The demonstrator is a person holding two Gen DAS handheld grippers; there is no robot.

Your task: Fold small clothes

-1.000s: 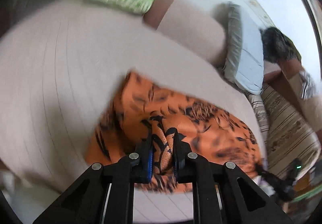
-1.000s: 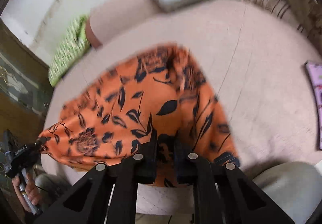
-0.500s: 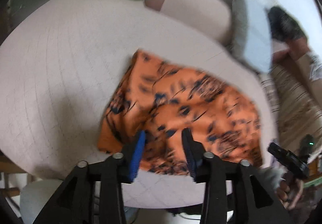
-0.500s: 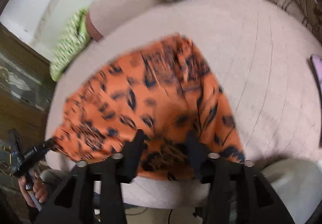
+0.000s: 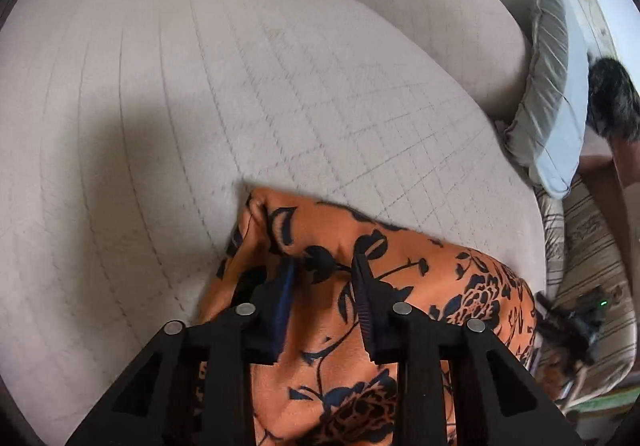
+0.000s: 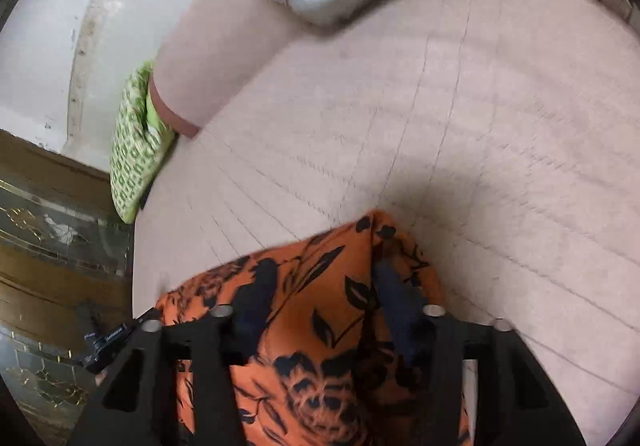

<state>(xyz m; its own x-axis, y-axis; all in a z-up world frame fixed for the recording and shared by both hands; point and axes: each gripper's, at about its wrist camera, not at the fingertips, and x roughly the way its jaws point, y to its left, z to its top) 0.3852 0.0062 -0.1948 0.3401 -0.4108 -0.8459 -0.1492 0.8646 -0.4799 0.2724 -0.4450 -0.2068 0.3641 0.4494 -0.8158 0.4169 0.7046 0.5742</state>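
- My left gripper (image 5: 324,278) is over the orange cloth with black flower print (image 5: 360,326), which lies on the pale quilted bed (image 5: 200,105); its jaws have just been closing, cloth bunched between, pads apart.
- My right gripper (image 6: 324,298) straddles the cloth's other end; jaws also closing, not clamped.

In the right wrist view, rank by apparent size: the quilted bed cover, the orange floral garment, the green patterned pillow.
1. Quilted bed cover, by far the largest.
2. Orange floral garment, though it lies nearest the camera and is partly hidden by the gripper.
3. Green patterned pillow, smallest, seen edge-on at the far side.
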